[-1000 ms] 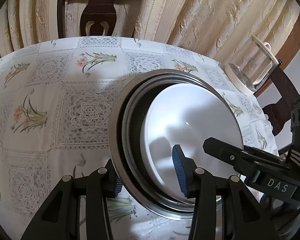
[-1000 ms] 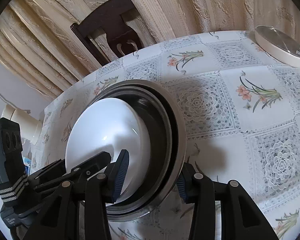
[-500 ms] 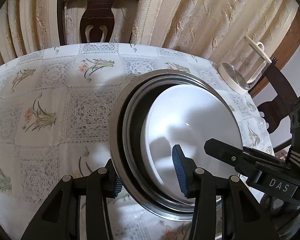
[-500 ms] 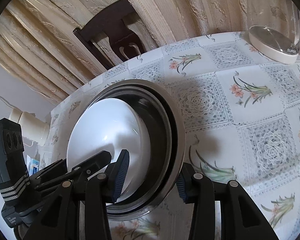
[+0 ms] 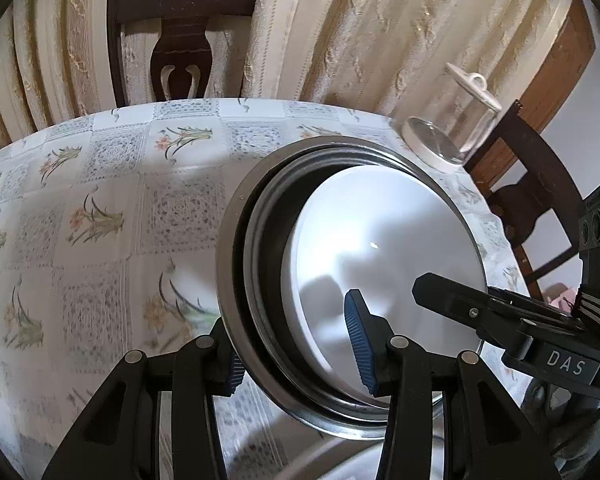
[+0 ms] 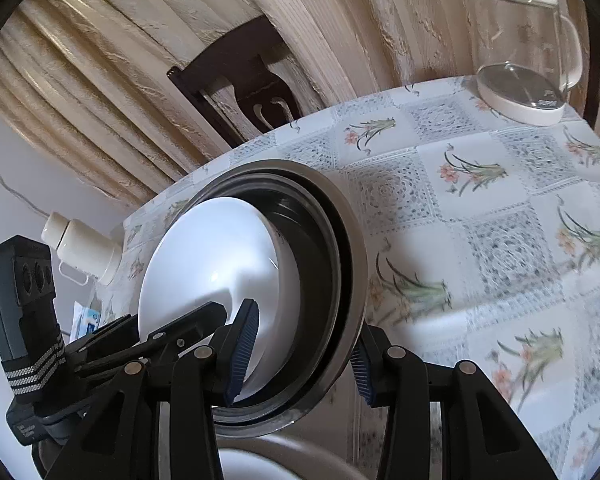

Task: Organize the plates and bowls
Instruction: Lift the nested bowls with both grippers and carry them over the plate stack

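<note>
Left wrist view: left gripper (image 5: 296,340) clamps the rim of a stack of dishes, one blue pad (image 5: 360,344) inside on the white bowl (image 5: 380,252), the other pad outside under the metal rim. Stack = steel bowl (image 5: 228,240) outermost, dark dish (image 5: 266,264) nested in it, white bowl innermost. Whole stack is tilted, held up off the tablecloth (image 5: 100,208) btwn both grippers. Right gripper's black fingers come in from the right side, over the white bowl.

Right wrist view: right gripper (image 6: 300,348) grips the opposite rim of the same stack, one pad on the white bowl (image 6: 212,256) interior, other pad outside the steel bowl (image 6: 356,256); dark dish (image 6: 312,264) sits btwn them. Left gripper's body shows at far left w/ a striped strap.

Another whitish dish (image 6: 260,460) shows at bottom edge, below the stack; can't tell what kind.

Glass jug (image 6: 528,52) w/ white lid & base stands near the far table edge, well apart from the stack. Dark wooden chair (image 5: 180,44) behind table, cream curtain (image 5: 340,32) behind that. White bottle-like thing (image 6: 80,248) beyond the table's left side.
</note>
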`<state>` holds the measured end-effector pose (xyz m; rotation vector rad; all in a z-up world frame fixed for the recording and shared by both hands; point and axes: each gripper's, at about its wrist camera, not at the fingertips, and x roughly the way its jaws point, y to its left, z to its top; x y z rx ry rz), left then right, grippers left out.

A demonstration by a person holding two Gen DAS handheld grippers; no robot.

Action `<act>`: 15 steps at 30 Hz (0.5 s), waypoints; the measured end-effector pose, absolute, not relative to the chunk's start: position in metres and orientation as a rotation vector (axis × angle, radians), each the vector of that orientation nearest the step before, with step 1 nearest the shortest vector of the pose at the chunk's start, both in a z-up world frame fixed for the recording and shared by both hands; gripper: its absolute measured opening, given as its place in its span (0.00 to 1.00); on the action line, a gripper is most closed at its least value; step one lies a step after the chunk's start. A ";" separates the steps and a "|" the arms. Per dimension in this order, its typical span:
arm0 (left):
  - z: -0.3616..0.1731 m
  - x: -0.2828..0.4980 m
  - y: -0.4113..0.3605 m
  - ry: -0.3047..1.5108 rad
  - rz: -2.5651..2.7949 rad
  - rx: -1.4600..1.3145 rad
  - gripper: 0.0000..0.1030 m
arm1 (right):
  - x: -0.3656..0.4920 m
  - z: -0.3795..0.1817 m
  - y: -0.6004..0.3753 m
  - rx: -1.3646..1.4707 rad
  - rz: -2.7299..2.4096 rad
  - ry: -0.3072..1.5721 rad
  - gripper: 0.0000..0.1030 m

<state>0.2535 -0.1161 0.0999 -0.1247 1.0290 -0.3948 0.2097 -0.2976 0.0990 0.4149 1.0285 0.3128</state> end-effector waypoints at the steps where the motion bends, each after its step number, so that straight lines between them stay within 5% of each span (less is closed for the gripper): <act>1: 0.102 0.248 -0.117 1.027 -0.398 -0.122 0.44 | 0.205 0.101 -0.298 0.413 0.312 1.026 0.44; 15: 0.120 0.180 -0.125 1.017 -0.440 -0.079 0.44 | 0.140 0.113 -0.308 0.428 0.315 1.015 0.44</act>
